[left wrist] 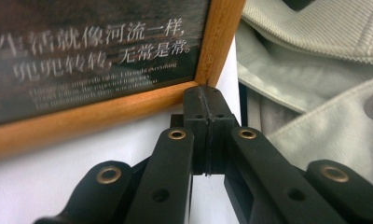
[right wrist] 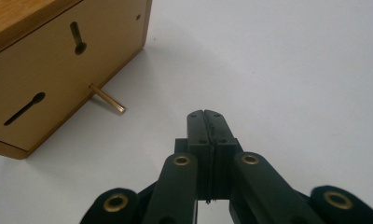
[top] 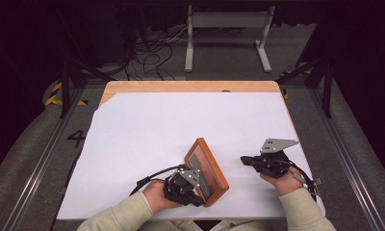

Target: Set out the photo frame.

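A wooden picture frame [top: 206, 169] stands tilted on the white table cover [top: 181, 120], near the front edge. Its front [left wrist: 96, 51] shows a dark picture with white lettering. My left gripper [top: 199, 199] is shut with nothing in it, and its tips [left wrist: 206, 93] sit right at the frame's lower corner. My right gripper [top: 244, 160] is also shut and empty, lying to the right of the frame and pointing at it. The frame's back panel [right wrist: 58, 79] has two slots and a brass peg [right wrist: 108, 100] that props it up. My right gripper's tips [right wrist: 206, 115] are a short way from that peg.
The table's wooden edge [top: 190, 86] shows along the far side. A grey metal stand [top: 226, 29] and loose cables [top: 152, 53] lie on the floor beyond. A beige jacket [left wrist: 315, 70] is close behind the left gripper. White cover stretches to the far and left sides.
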{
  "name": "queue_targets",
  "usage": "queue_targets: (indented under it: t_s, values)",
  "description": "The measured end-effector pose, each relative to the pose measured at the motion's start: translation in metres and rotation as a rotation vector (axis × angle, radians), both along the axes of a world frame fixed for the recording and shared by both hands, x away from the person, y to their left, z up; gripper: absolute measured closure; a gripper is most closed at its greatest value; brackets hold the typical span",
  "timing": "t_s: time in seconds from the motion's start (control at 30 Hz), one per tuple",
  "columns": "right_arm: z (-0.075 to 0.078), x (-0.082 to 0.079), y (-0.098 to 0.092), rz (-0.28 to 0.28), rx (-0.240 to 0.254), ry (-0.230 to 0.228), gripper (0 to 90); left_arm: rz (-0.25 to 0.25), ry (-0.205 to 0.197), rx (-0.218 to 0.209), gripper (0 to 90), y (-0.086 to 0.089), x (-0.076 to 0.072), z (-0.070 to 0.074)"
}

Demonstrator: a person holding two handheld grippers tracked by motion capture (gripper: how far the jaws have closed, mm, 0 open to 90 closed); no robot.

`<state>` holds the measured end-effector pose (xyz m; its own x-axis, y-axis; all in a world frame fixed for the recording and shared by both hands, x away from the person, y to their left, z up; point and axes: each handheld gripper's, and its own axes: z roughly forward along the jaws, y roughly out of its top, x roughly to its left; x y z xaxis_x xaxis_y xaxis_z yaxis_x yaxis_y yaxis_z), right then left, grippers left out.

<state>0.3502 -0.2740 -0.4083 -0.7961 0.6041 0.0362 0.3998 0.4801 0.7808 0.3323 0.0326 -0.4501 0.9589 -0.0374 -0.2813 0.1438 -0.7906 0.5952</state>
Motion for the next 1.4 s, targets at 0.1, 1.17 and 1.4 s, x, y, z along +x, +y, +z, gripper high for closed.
queue_targets:
  t_s: [0.1,1.17,1.4]
  values:
    - [0.0,-0.001,-0.002,-0.006,0.003,0.001,90.0,-0.006,-0.007,-0.001,89.8,-0.004,0.001,0.0]
    - [0.0,-0.001,-0.004,-0.012,0.006,-0.002,90.0,0.224,-0.111,-0.018,89.9,-0.045,0.011,0.0]
    - [0.0,-0.001,-0.004,-0.01,0.007,-0.001,90.0,0.3,-0.132,-0.009,89.9,-0.05,0.013,0.001]
